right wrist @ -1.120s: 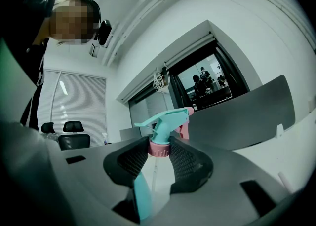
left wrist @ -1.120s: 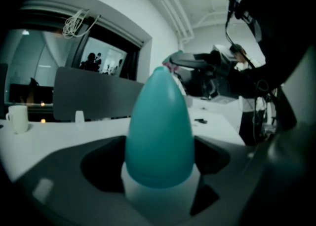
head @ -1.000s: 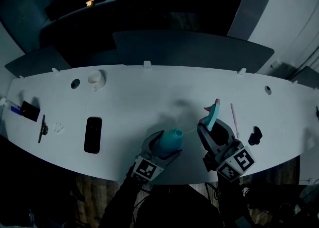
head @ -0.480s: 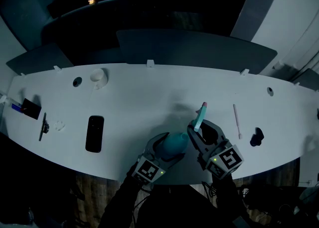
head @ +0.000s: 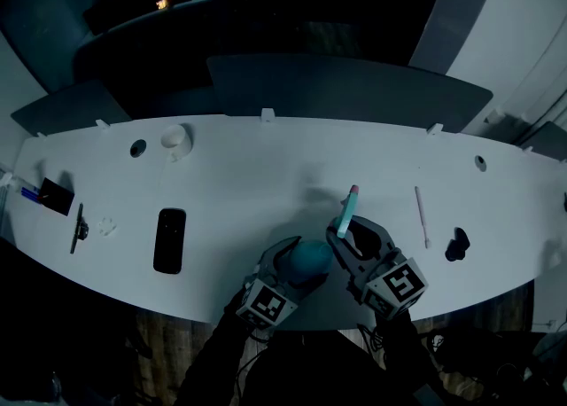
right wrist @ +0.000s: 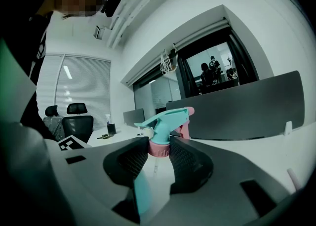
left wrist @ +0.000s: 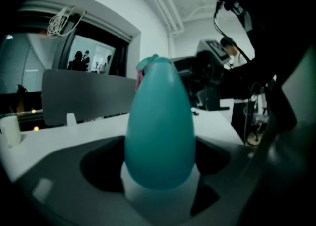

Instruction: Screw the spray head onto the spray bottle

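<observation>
The right tool (right wrist: 159, 153) pinches the spray head (right wrist: 165, 121) by its pink ring. The left tool (left wrist: 160, 170) squeezes the teal spray bottle (left wrist: 159, 121) over the near edge of the white surface (head: 266, 174). The head is just right of the bottle's top and not on it yet. I think the ring should sit straight over the top before turning, or it may go on crooked. A second ago the head was farther right and higher. The bottle stayed put.

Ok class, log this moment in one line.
left hand-held gripper: shut on spray bottle | right hand-held gripper: shut on spray head | head beside bottle, not screwed on
</observation>
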`<state>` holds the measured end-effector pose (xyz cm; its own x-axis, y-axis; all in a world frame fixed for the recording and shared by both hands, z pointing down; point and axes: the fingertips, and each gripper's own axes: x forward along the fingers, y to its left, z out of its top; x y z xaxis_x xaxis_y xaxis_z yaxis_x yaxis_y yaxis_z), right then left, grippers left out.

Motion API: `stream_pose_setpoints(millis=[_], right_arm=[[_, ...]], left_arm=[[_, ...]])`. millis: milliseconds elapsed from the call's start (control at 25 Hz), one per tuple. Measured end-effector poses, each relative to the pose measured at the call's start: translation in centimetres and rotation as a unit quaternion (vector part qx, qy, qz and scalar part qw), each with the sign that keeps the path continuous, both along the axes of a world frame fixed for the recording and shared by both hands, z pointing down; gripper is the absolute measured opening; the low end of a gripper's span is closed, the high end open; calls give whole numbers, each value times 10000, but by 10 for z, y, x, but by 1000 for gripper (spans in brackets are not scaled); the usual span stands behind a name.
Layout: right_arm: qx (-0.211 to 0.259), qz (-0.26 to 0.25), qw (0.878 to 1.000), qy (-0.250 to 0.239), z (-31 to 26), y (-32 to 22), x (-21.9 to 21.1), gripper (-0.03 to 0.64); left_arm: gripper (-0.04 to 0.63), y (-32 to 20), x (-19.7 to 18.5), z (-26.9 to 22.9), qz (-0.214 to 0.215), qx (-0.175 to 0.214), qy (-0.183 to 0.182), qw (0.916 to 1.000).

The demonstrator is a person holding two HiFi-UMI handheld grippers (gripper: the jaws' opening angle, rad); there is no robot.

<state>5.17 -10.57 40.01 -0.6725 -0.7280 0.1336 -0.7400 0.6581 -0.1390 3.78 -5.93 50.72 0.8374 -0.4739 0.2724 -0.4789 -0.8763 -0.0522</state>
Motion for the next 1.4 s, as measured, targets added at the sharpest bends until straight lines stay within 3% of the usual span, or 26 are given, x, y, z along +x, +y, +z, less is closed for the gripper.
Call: stream_pose_setpoints(millis=[280,480,640,920,1400], right_arm=[[-42,-70,9999,97,5,5,-7,123],[-81,-109,9998,136,9,5,-9,123],[-112,-113,9998,100,10,5,-9,123],[-67,-111,9998,134,7,7,-8,123],[108,248,9996,52,-9,9,22,123]], left_arm=[[417,5,0,13,140,-225,-388,9989],[449,4,4,3,91,-289,-18,9995],[449,5,2,13,170,-247,-327,9990],[417,6,-1,18,138,-109,-533,9984],[414,-13,10,17,-33,-141,-386,9992]])
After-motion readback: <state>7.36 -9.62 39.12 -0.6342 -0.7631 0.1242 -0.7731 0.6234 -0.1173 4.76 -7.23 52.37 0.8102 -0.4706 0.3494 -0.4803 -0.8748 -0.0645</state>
